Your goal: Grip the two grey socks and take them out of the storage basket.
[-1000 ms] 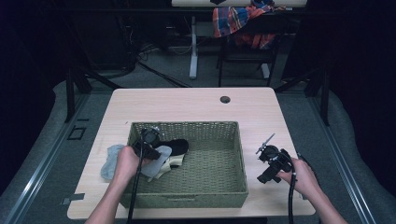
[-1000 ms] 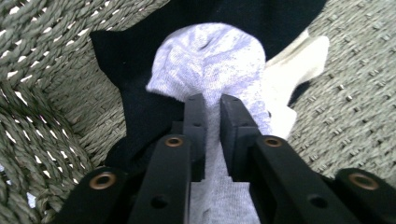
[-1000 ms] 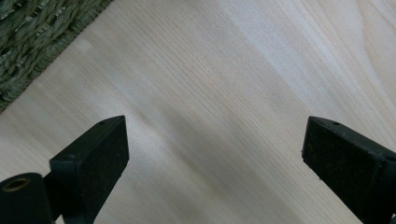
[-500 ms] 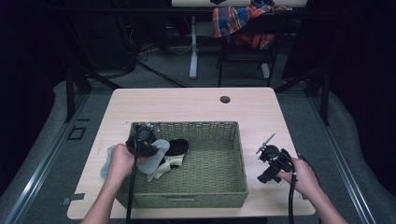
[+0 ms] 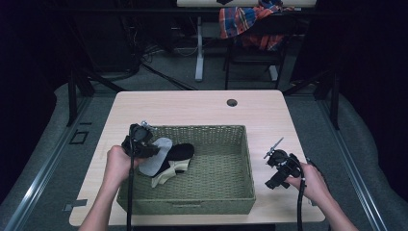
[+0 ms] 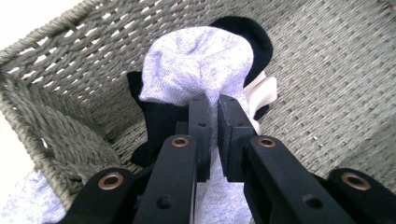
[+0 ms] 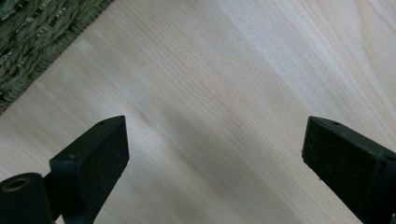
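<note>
Since a second ago the left gripper (image 5: 150,150) has risen at the left end of the woven basket (image 5: 226,199) and carried the pale grey sock (image 5: 158,156) up with it, while the right gripper (image 5: 275,168) has kept its place on the wooden table (image 5: 202,108). Seen from the left gripper view, the left gripper's (image 6: 213,135) jaws are pressed together on a fold of the grey sock (image 6: 198,70), which drapes forward over a black sock (image 6: 156,121) and a cream-coloured one (image 6: 261,91) lying on the basket's (image 6: 327,70) floor near its left wall. In the high view the black sock (image 5: 180,151) and the cream sock (image 5: 168,174) lie partly under the grey one. The right gripper rests in the person's hand just right of the basket, and in its own view the right gripper's (image 7: 215,154) jaws stand wide apart over bare table (image 7: 224,84), with a corner of the basket (image 7: 37,42) at the upper left.
</note>
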`<state>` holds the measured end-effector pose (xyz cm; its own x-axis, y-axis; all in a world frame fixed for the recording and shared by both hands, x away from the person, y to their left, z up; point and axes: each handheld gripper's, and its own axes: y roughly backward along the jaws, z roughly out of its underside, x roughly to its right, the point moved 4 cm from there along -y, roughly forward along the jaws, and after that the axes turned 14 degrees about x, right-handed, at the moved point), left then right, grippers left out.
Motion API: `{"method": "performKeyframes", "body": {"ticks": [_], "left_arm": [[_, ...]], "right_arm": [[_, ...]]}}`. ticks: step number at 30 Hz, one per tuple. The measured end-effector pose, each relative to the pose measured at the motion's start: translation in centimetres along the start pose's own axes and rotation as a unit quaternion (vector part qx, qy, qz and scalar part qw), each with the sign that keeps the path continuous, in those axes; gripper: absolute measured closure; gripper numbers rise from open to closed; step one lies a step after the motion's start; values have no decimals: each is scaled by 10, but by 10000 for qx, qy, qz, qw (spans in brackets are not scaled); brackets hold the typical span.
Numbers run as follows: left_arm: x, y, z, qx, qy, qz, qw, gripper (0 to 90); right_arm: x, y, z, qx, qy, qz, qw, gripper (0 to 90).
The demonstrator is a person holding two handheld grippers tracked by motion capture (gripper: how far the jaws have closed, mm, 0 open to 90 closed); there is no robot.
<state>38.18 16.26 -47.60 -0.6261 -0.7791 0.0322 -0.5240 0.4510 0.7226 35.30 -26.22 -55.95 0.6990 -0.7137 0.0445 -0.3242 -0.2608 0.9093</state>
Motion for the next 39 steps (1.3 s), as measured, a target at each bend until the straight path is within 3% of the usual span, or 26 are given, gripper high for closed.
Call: {"method": "performKeyframes", "body": {"ticks": [12, 23, 27, 28, 39], "left_arm": [[-3, 23, -8, 268, 60, -14, 9996, 852], [-13, 51, -14, 598, 221, -145, 9979, 854], [-18, 63, -14, 702, 265, -250, 9969, 854], [-20, 66, -14, 722, 287, -272, 9966, 854], [-49, 90, -1, 866, 590, -756, 9916, 854]], "right_arm": [[0, 0, 0, -12, 30, 13, 10000, 69], [1, 1, 0, -118, 100, -7, 9999, 69], [1, 1, -1, -108, 92, -9, 9999, 69], [-1, -2, 0, 55, -38, 0, 10000, 69], [1, 1, 0, -126, 100, -11, 9999, 69]]}}
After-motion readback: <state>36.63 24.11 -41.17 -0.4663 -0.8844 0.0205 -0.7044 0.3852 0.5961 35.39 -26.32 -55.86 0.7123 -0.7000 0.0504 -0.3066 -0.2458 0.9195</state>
